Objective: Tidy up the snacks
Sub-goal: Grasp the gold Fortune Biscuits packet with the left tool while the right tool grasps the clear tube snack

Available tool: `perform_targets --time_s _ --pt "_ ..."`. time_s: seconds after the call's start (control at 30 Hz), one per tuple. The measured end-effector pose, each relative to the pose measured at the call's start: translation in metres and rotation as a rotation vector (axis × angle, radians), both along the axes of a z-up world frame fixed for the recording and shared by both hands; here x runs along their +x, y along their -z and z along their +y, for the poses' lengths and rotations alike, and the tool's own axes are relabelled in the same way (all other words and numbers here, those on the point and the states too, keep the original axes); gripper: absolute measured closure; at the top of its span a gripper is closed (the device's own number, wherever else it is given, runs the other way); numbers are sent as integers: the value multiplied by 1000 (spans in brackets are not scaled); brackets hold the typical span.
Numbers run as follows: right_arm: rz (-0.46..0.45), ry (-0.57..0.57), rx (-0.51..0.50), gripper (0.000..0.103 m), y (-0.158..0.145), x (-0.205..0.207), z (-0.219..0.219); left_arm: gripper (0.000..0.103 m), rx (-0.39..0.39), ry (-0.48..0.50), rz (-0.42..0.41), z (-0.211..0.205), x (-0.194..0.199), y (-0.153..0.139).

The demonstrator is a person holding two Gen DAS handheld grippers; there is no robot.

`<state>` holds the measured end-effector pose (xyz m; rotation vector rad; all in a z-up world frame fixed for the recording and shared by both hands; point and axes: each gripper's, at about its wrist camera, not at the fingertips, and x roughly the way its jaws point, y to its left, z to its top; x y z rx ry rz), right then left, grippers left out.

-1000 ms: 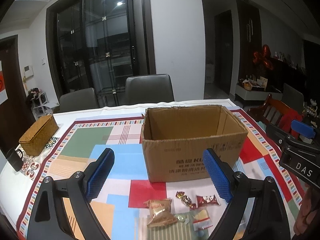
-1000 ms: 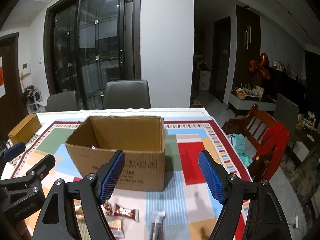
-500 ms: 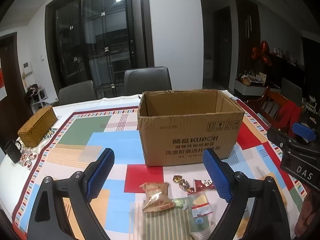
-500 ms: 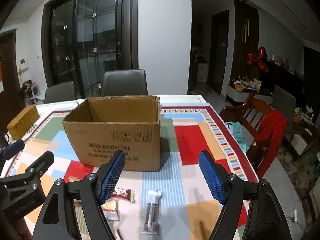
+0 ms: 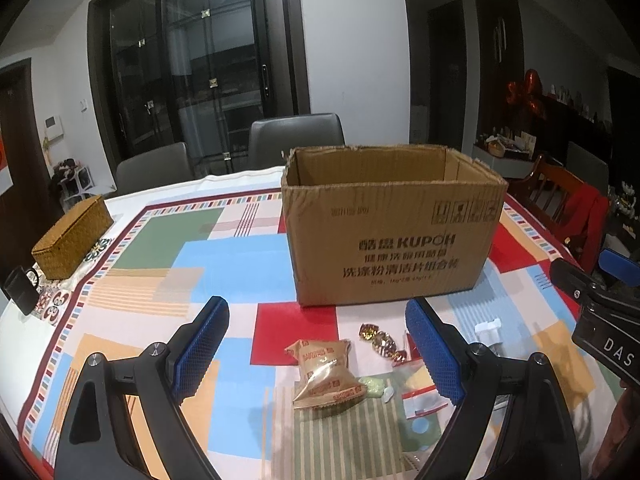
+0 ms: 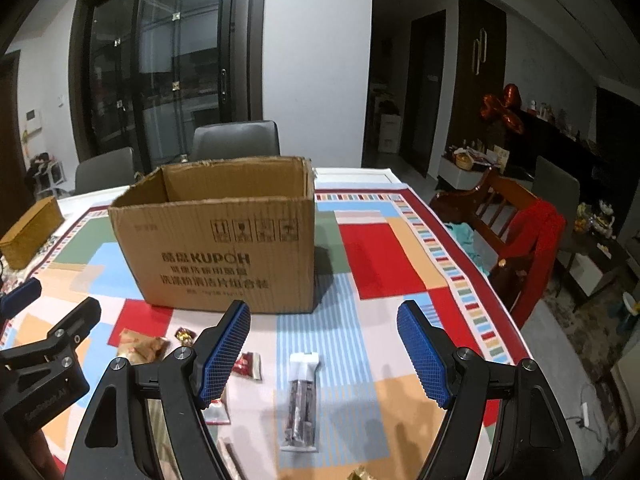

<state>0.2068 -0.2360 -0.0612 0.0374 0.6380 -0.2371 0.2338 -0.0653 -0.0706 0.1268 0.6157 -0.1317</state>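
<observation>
Left gripper [image 5: 316,350]: jaws spread wide, holding nothing, hovering above a tan snack packet [image 5: 326,374] at lower centre of frame, with a gold-wrapped candy [image 5: 380,340] just right of it. Right gripper [image 6: 324,354]: jaws likewise wide and empty, over a clear-wrapped dark snack stick [image 6: 301,400] at lower centre. Cardboard box [image 5: 390,224], open-topped, stands mid-frame behind the snacks on the patterned tablecloth [image 5: 160,248]; only the left view shows the black mug [image 5: 20,290] at left edge beside the woven box [image 5: 72,236].
</observation>
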Motion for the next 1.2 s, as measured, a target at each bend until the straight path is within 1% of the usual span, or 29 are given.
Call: perform_targets --time_s 0.2,0.43,0.7,0.87,1.03,1.2 --pt "35 21 18 26 20 -3 0 13 6 -1 10 4 1 16" --pt "59 24 8 26 35 -3 5 13 14 -7 62 9 8 39" --pt "107 30 17 26 56 2 4 13 34 -11 96 8 17 56" --pt "135 39 15 26 68 7 4 13 32 -25 131 9 26 68" --pt "170 47 25 26 79 11 3 15 41 -27 154 7 32 78" --pt "209 53 32 26 90 15 5 20 40 -30 185 7 39 88"
